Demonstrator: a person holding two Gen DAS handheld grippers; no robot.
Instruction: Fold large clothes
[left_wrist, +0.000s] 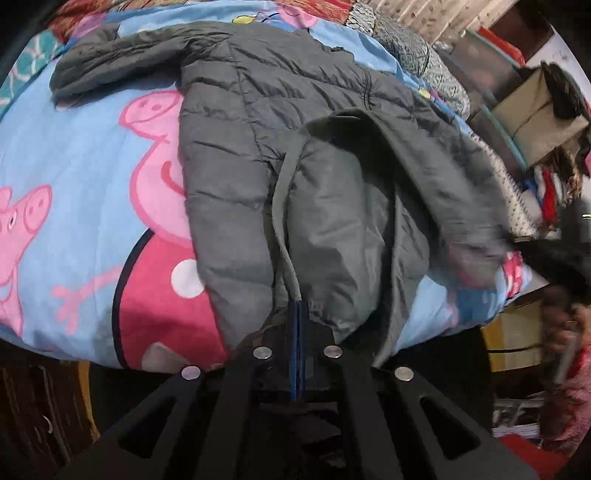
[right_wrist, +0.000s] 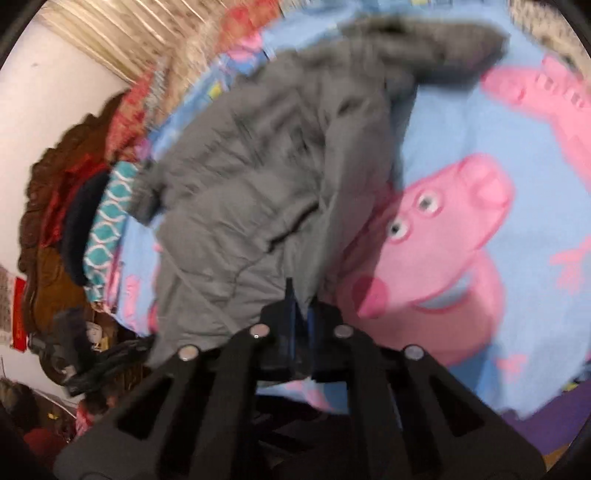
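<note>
Fingers of our left gripper (left_wrist: 298, 314) and right gripper (right_wrist: 301, 306) pinch edges of the grey quilted puffer jacket (left_wrist: 258, 155), lying on the blue pig-print bedsheet (left_wrist: 74, 166).

Motion blur smears the jacket (right_wrist: 266, 177) and bedsheet (right_wrist: 461, 122) throughout the right wrist view.

each camera looks forward along its gripper, close above the bed (left_wrist: 74, 155); both views share the grey jacket (left_wrist: 295, 155) ahead.
</note>
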